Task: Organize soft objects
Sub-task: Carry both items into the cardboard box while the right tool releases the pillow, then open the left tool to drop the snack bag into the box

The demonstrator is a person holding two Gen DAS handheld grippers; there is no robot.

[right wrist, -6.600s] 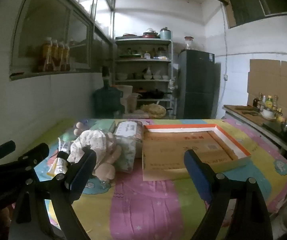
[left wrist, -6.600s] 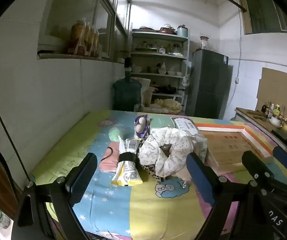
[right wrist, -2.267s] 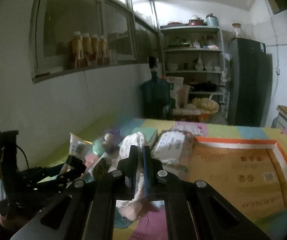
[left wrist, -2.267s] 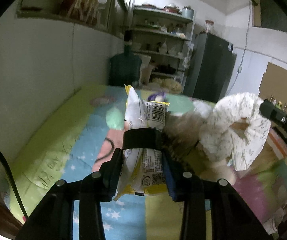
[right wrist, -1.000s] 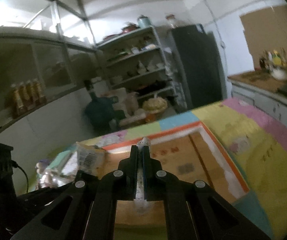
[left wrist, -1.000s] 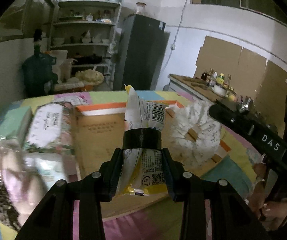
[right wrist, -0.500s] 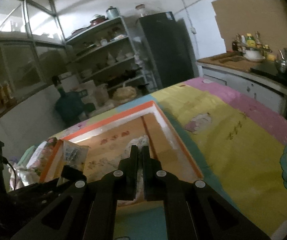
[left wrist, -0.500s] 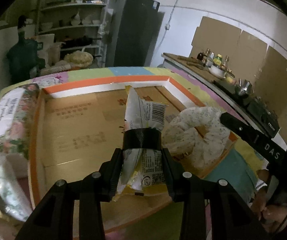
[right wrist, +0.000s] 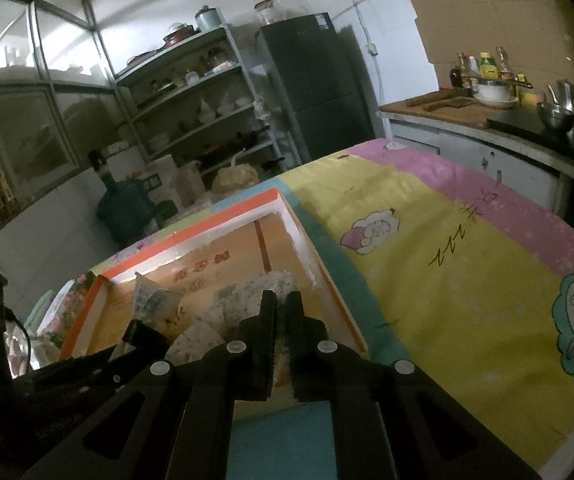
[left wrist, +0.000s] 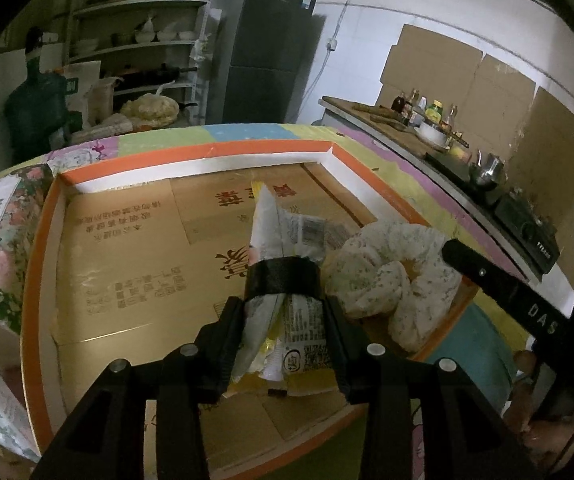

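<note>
Left tongs [left wrist: 283, 312] clamp a crinkled white-yellow snack packet [left wrist: 287, 240] with barcode and black band, over the orange-rimmed cardboard tray [left wrist: 191, 152] on the bench. Right tongs [right wrist: 281, 312] pinch the white speckled fabric ring [left wrist: 391, 264] lying in the tray's right corner

Dim, yellowish indoor light (brightest on upper walls), fisheye-warped, dark-vignetted edges.
</note>
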